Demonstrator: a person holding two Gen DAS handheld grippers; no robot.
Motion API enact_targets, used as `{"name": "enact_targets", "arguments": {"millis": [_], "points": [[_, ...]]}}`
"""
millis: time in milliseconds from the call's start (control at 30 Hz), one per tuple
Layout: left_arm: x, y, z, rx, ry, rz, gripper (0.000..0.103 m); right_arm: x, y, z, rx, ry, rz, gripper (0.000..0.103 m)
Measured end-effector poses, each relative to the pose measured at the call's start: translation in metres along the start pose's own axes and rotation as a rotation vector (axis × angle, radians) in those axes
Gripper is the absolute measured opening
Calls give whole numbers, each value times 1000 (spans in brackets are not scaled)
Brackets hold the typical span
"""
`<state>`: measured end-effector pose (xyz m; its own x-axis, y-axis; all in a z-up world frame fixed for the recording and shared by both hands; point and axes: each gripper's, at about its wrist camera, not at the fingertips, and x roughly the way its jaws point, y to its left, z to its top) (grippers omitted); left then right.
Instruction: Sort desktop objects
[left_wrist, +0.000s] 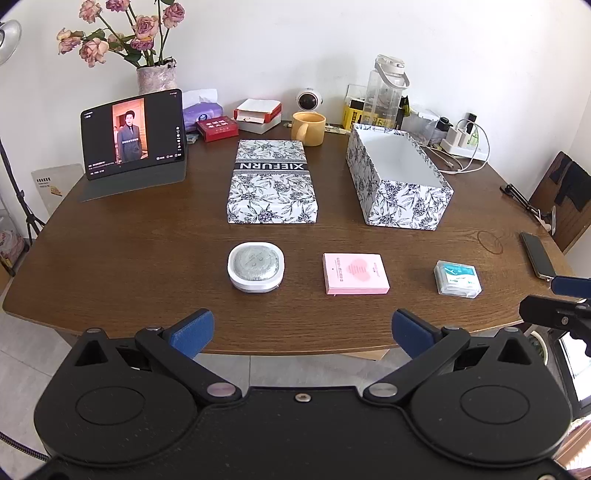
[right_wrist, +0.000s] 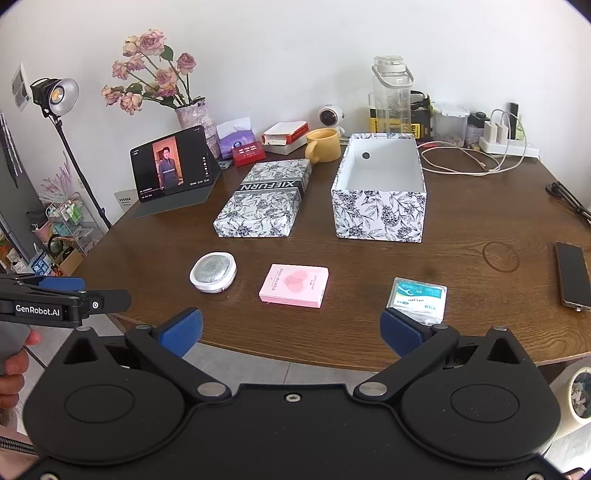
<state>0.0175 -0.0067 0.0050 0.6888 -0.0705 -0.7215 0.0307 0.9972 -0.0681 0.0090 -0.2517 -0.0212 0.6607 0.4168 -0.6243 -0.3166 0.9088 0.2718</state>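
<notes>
While both pairs of tongs hang just off the near edge of the brown wooden worktop (left_wrist: 129, 258), each stands spread wide with nothing between its blue pads. The left tongs (left_wrist: 303, 328) point straight across the worktop; the right tongs (right_wrist: 291, 328) are held beside them, to their right.

Nearest, three small things lie in a row across the worktop, well apart from one another. Ahead of the left tongs and slightly to their left sits the white rounded-square case with a grey-green top (left_wrist: 256, 266). Between the two pairs lies the flat pink cardboard box with a heart print (right_wrist: 294, 285), its long axis running roughly crosswise to the right tongs. Closest to the right tongs, just beyond their right-hand pad, lies the clear plastic packet with a teal label (right_wrist: 417, 298); from the left tongs it lies far off to the right.

Beyond the row, the flat floral-printed lid with a black lettered band (left_wrist: 272, 181) lies straight ahead of the left tongs, its long axis pointing away. The open floral-printed cardboard box with a white inside (right_wrist: 380, 188) stands ahead and slightly right of the right tongs, and nothing shows inside it.

By judgement, the right tongs are the nearer to both packet and open box, the left to the white case. Whether the small things belong in the box cannot be told from how they lie.
</notes>
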Motion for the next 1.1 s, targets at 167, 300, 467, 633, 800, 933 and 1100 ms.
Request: {"name": "enact_targets", "arguments": {"millis": [167, 300, 467, 633, 800, 933, 1100], "points": [[-1, -2, 1, 5, 1, -2, 103, -2, -2, 1, 1, 1, -2, 103], [-1, -3, 1, 5, 4, -4, 103, -2, -3, 0, 1, 2, 2, 103], [0, -4, 2, 7, 10, -2, 103, -2, -4, 0, 1, 3, 7, 103], [-1, -8, 1, 13, 13, -3, 103, -2, -6, -1, 1, 4, 12, 103], [0, -11, -1, 8, 18, -2, 103, -3, -9, -3, 2, 5, 15, 103], [2, -13, 0, 10, 17, 5, 103, -4, -12, -4, 3, 6, 16, 103], [13, -13, 6, 9, 19, 13, 103, -7, -15, -4, 0, 6, 16, 103]]}}
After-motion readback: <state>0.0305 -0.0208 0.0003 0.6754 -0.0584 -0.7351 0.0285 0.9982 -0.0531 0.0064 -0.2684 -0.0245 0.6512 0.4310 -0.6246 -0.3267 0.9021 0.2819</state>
